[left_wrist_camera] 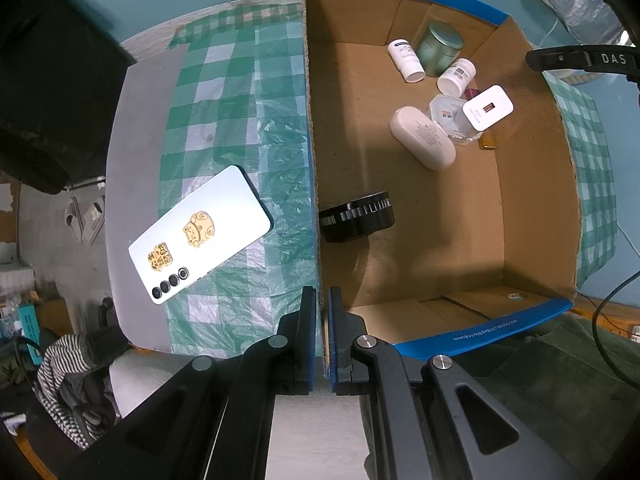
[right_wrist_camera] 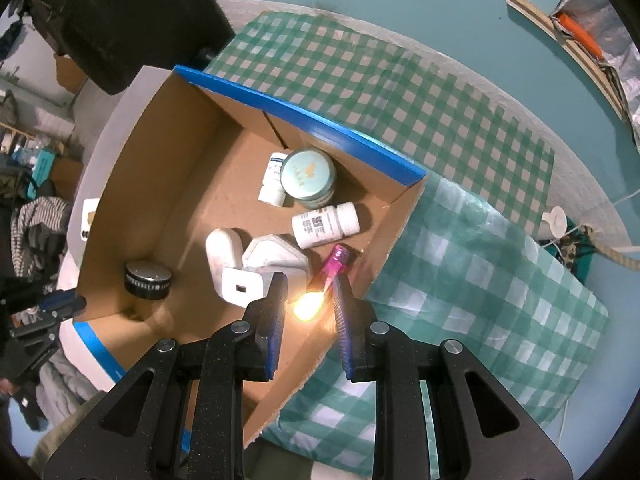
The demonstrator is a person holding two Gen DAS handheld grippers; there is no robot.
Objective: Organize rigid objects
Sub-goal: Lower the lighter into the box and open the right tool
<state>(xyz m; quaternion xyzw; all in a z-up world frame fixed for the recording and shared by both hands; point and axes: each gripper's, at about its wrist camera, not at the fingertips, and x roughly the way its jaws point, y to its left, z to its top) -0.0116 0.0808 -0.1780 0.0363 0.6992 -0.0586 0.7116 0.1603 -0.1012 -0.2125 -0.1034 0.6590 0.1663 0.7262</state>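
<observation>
A cardboard box (left_wrist_camera: 532,184) with blue tape on its rim stands on a green checked cloth. My left gripper (left_wrist_camera: 319,300) is shut on the box's left wall near its front corner. Inside lie a black round tin (left_wrist_camera: 357,216), a white case (left_wrist_camera: 422,138), a white charger (left_wrist_camera: 488,107), two white bottles (left_wrist_camera: 406,60) and a green tin (left_wrist_camera: 439,46). A white phone (left_wrist_camera: 200,234) with gold stickers lies on the cloth left of the box. My right gripper (right_wrist_camera: 308,292) hangs open over the box (right_wrist_camera: 120,184), above a pink-capped bottle (right_wrist_camera: 334,266) with glowing amber liquid.
A black object (left_wrist_camera: 52,72) sits at the table's far left corner. Striped clothing (left_wrist_camera: 64,368) hangs off the table's near left edge. Cables (left_wrist_camera: 612,300) run right of the box. The checked cloth (right_wrist_camera: 460,264) extends to the right of the box.
</observation>
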